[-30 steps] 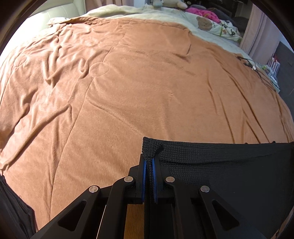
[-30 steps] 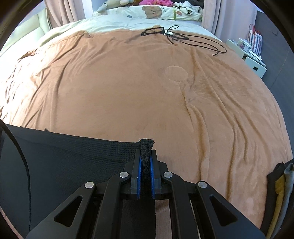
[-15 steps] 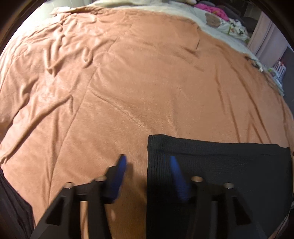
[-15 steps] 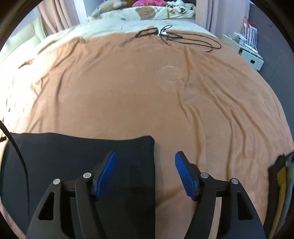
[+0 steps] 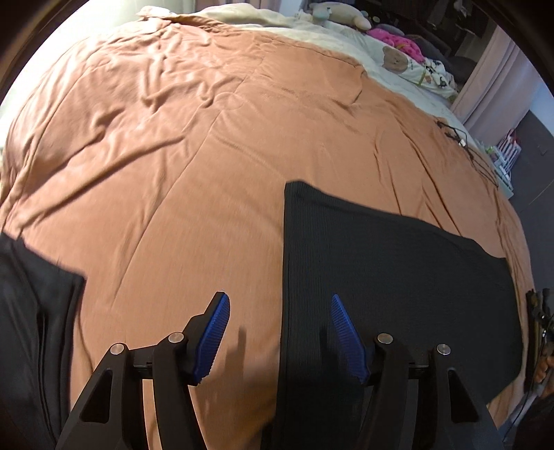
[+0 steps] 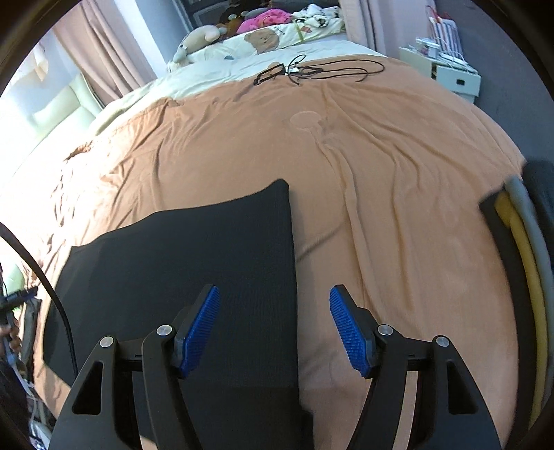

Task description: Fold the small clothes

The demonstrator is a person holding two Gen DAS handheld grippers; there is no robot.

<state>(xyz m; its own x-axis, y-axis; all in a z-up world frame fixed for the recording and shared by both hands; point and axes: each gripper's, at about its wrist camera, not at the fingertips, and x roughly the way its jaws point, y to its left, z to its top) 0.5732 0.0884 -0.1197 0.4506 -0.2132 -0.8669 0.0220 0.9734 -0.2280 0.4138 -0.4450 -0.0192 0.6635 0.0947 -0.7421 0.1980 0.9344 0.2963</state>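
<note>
A black ribbed cloth (image 5: 381, 277) lies flat on the orange-brown blanket (image 5: 173, 155) that covers the bed, spread out as a wide rectangle with straight edges and square far corners. In the left wrist view its left edge runs between the two blue pads; in the right wrist view the same cloth (image 6: 194, 249) has its right edge between that tool's pads.

The left gripper (image 5: 278, 332) is spread wide and grasps nothing: one pad is over bare blanket, the other over the cloth. The right gripper (image 6: 273, 329) is likewise spread apart and empty, its left pad over the cloth and its right pad over the blanket.

Off to the left of the left view sits another dark garment (image 5: 31, 311), apart from the cloth. At the right edge of the right view is a stack of folded clothes (image 6: 519, 259) showing black, yellow and grey layers, well apart from the cloth. Farther up the bed, thin black cables (image 6: 311, 71) lie near the blanket's far edge. Beyond them is a cream sheet (image 6: 214, 76) with a bear-print pillow (image 6: 273, 38), a plush toy (image 6: 197, 39) and something pink (image 6: 266, 19). Pink curtains (image 6: 104, 52) hang behind, and a white shelf (image 6: 450, 74) stands beside the bed.
</note>
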